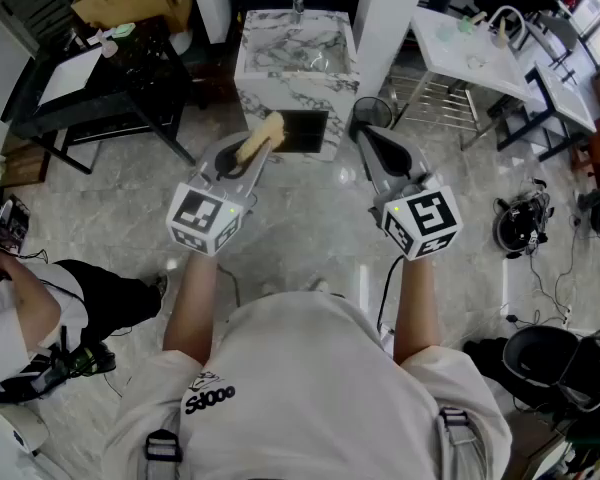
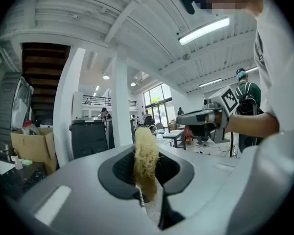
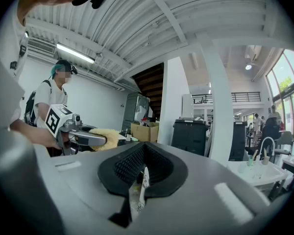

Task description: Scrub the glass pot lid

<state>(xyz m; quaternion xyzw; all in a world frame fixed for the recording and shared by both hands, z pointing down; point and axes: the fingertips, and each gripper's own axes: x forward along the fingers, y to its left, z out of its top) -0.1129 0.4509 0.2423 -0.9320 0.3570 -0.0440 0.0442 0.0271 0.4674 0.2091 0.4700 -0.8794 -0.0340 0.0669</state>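
Left gripper point(image 1: 250, 154) jaws are clamped on a yellow fibrous scrubber point(image 1: 266, 132); right gripper point(image 1: 368, 138) jaws are closed with nothing between them. We see no glass lid in any view, so we judge scrubbing not begun. Next we must find it, perhaps at the marble sink point(image 1: 270, 68) ahead, across open floor point(image 1: 310, 218).

Pale yellow scrubber point(image 1: 261, 138), grey-veined white marble sink point(image 1: 280, 90), black table point(image 1: 130, 88)

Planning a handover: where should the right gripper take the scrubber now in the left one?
Probably the free end of the scrubber, jutting past the left gripper. Come from ahead, jaws across its flat faces: it is a thin fibrous pad, clamped only at its near end.
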